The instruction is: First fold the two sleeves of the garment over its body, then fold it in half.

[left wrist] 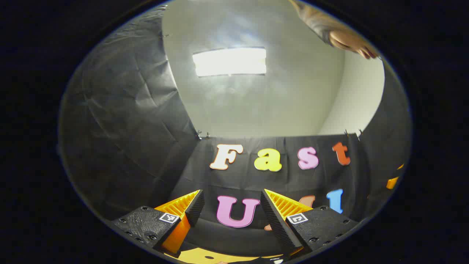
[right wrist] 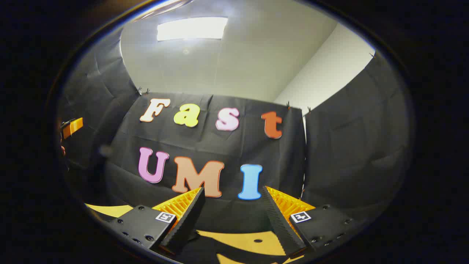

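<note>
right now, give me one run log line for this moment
left gripper: jaws open, empty | right gripper: jaws open, empty | both aimed up at black cloth booth wall | garment: not in frame | yellow tabletop below

Black cloth wall all around the booth, creased and pinned up with small clips. Above it, a white ceiling with a bright long lamp. Down low, a yellow table top with a small round hole.
</note>
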